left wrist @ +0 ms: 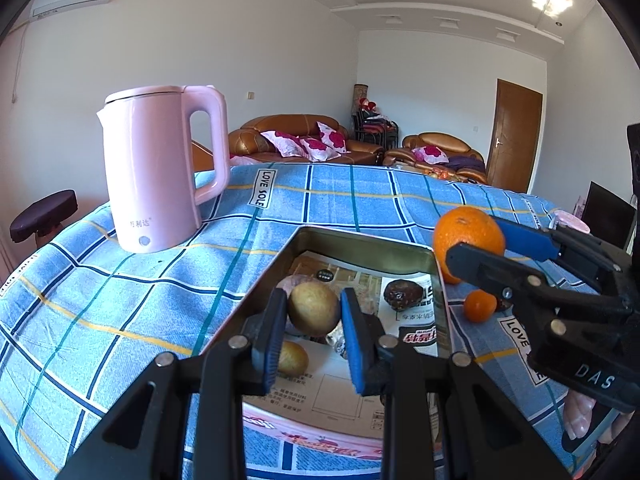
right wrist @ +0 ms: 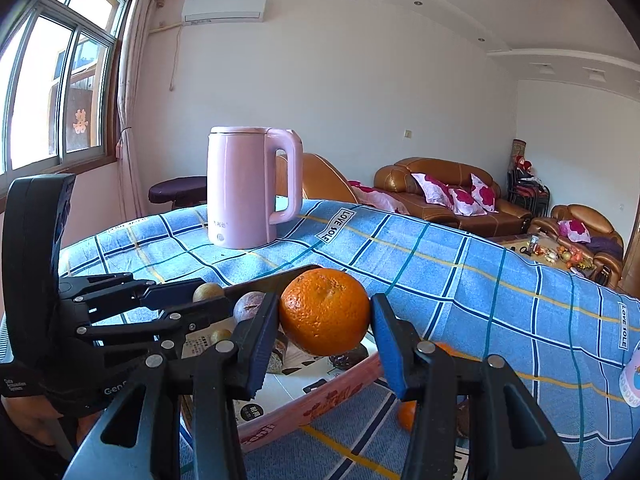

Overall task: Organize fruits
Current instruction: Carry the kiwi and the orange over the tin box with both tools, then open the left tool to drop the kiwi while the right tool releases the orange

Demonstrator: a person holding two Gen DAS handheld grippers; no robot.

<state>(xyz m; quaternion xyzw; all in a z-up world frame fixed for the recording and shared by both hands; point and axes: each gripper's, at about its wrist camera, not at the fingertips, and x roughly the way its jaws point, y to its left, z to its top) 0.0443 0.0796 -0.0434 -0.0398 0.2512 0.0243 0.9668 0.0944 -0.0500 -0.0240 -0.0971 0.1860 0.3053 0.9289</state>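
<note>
Fruits: two oranges are showing, a large orange (right wrist: pixel 324 312) sitting gripped between the fingers of the right gripper (right wrist: pixel 325 334) above the tray's rim, and a small orange (left wrist: pixel 480 306) lying on the blue checked desk cloth (left wrist: pixel 140 288) beside the tray (left wrist: pixel 372 248). The left gripper (left wrist: pixel 314 340) is holding a brown-green fruit (left wrist: pixel 314 309) over the tray. Lying inside on printed paper: another such fruit (left wrist: pixel 293 358) and a dark fruit (left wrist: pixel 403 295). Only the right wrist view is showing the window (right wrist: pixel 60 80). One pink kettle (left wrist: pixel 160 168) is standing behind.
</note>
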